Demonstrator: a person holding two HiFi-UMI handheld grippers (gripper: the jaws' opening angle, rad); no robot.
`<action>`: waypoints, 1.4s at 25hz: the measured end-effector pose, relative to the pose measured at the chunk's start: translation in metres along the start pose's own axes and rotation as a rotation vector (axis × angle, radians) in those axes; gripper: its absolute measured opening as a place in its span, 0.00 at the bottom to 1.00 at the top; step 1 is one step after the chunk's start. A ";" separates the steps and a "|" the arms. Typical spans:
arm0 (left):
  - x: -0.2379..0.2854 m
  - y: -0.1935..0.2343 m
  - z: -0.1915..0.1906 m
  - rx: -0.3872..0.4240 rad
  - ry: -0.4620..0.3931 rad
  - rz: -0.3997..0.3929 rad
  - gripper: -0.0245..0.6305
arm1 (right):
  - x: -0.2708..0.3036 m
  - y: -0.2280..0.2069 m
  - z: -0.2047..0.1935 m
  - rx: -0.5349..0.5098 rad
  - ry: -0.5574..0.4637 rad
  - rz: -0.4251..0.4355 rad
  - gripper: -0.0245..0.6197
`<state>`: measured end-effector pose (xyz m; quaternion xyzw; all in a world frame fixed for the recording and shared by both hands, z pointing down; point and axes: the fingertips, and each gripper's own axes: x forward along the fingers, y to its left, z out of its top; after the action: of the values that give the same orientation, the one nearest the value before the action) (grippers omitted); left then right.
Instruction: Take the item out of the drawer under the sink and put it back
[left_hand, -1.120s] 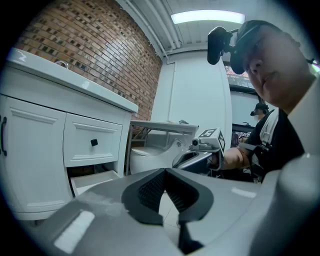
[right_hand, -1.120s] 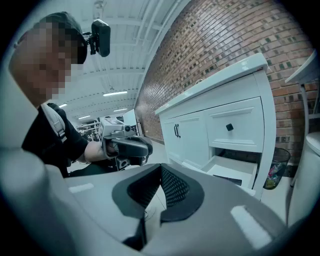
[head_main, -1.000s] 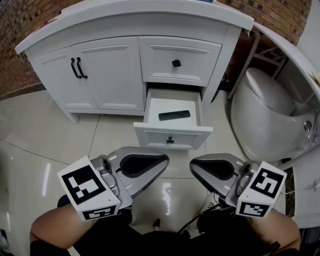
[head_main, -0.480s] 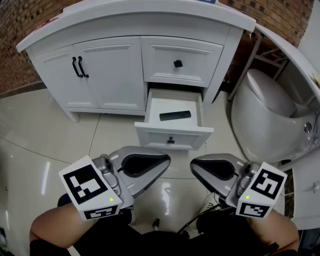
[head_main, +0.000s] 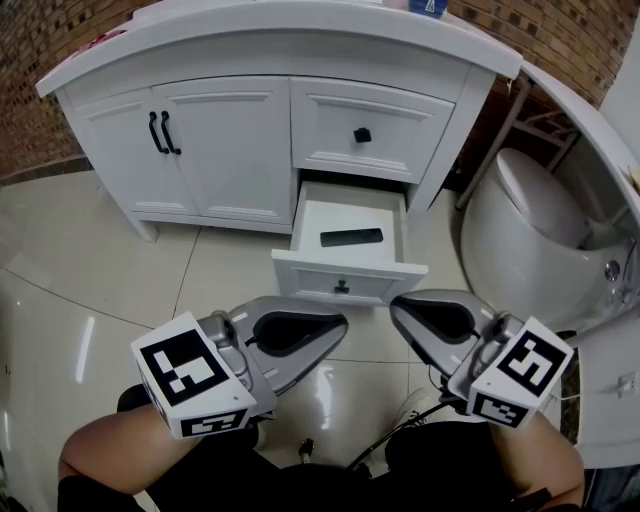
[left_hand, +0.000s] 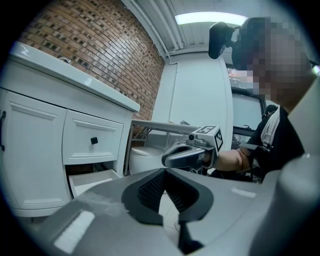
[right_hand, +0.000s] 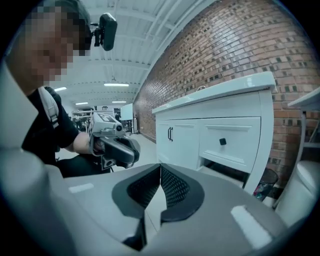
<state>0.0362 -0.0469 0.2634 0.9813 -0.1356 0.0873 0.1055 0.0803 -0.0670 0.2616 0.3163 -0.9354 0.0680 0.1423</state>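
Note:
A white vanity (head_main: 230, 150) stands ahead, with its lower right drawer (head_main: 348, 276) pulled out. Inside that drawer lies a flat black remote-like item (head_main: 351, 237). My left gripper (head_main: 335, 325) and right gripper (head_main: 398, 308) hover low over the floor, short of the drawer front, tips turned toward each other. Both are shut with nothing between the jaws. In the left gripper view the right gripper (left_hand: 172, 159) shows beyond my own shut jaws; the right gripper view shows the left gripper (right_hand: 120, 150) the same way.
An upper drawer (head_main: 365, 133) with a black knob is closed, and double doors with black handles (head_main: 160, 132) sit at left. A white toilet (head_main: 535, 235) stands right of the vanity. Glossy tiled floor (head_main: 100, 280) lies in front. Cables trail near my legs.
Both grippers have crept slightly forward and toward the drawer, and the head view has shifted a little so the vanity sits lower in frame. The jaws stay shut.

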 end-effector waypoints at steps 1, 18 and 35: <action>0.001 0.000 0.000 -0.003 0.002 -0.003 0.05 | 0.002 -0.006 0.001 -0.031 0.013 -0.020 0.05; 0.007 0.021 0.009 -0.001 -0.027 0.017 0.05 | 0.070 -0.108 0.006 -0.418 0.277 -0.087 0.10; 0.003 0.059 0.020 -0.063 -0.070 0.074 0.05 | 0.201 -0.182 -0.091 -0.571 0.539 0.144 0.37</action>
<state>0.0255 -0.1076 0.2558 0.9742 -0.1780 0.0524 0.1282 0.0591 -0.3065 0.4174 0.1684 -0.8657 -0.1044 0.4597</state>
